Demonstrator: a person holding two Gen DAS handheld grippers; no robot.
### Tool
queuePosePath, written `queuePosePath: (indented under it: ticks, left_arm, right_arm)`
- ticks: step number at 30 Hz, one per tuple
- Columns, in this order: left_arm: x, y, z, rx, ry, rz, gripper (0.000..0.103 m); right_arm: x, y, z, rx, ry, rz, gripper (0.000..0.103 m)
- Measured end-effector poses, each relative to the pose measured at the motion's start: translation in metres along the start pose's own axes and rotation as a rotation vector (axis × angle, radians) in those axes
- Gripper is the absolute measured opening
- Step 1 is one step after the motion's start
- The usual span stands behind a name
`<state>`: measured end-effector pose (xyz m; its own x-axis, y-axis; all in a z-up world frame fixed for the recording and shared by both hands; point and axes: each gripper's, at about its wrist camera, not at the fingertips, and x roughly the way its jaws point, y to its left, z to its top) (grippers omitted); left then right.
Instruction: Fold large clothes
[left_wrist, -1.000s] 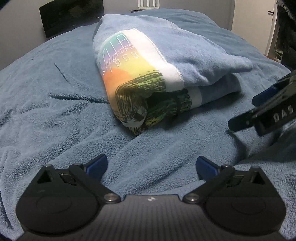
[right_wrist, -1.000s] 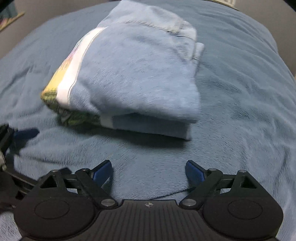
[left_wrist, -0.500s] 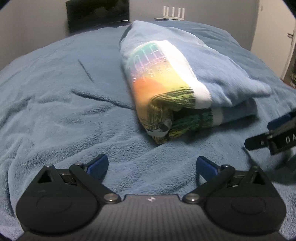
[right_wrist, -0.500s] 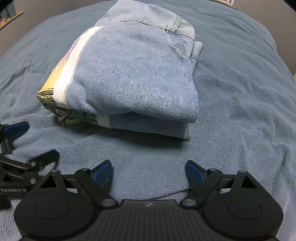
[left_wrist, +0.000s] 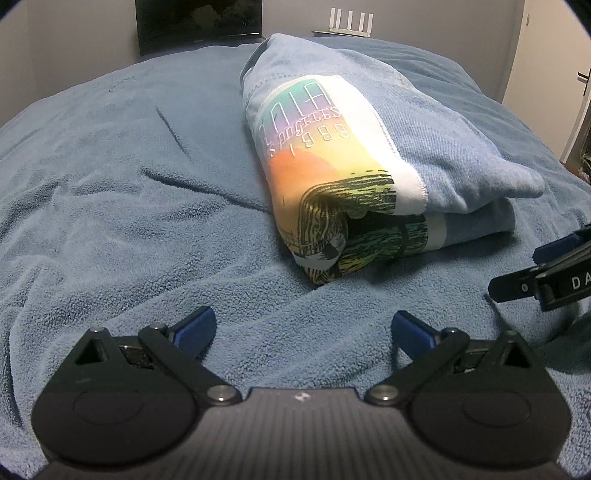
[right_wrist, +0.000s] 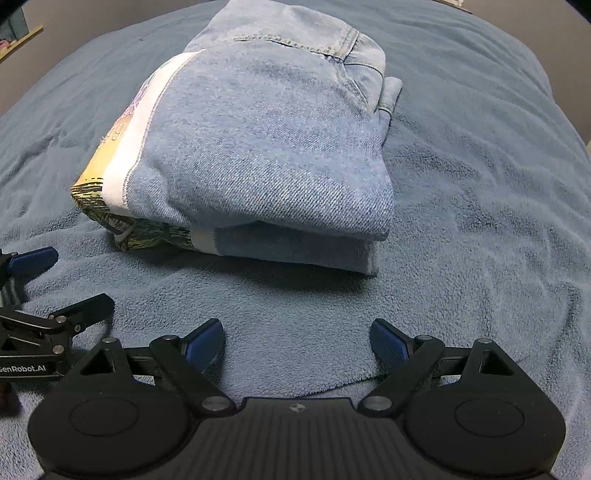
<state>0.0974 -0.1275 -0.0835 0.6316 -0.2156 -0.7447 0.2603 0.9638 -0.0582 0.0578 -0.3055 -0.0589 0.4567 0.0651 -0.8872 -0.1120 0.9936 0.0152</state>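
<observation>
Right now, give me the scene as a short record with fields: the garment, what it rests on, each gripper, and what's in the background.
garment: folded denim jacket with a colourful printed panel, folded into a compact bundle
surface: blue fleece blanket, wrinkled, covering the bed
left gripper: open, empty, short of the jacket, not touching it
right gripper: open, empty, short of the jacket, not touching it
background: dark screen and white router beyond the bed
fold state: looks finished

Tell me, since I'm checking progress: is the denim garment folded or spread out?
Folded. The denim garment lies as a compact stacked bundle on the blue blanket, layers doubled at its near edge.
</observation>
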Motion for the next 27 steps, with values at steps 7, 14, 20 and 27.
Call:
queuePosePath:
  ticks: [7,14,20,27]
  left_arm:
    - [0.0009,0.001,0.0005,-0.001,0.002,-0.001,0.103]
    - [0.0007,0.0009,0.0004,-0.002,0.001,-0.001,0.103]
    - [0.0008,0.0007,0.0005,-0.001,0.002,0.0,0.103]
    - [0.001,0.0006,0.0007,-0.002,0.002,0.0,0.103]
  right_arm:
    - [0.0001,0.0008,-0.0001,0.002,0.001,0.0,0.089]
    - [0.0007,-0.0004,-0.0005,0.006,0.007,0.003,0.089]
    - [0.0007,-0.0006,-0.0006,0.007,0.009,0.004,0.089]
    - [0.0005,-0.0009,-0.0007,0.007,0.009,0.004,0.09]
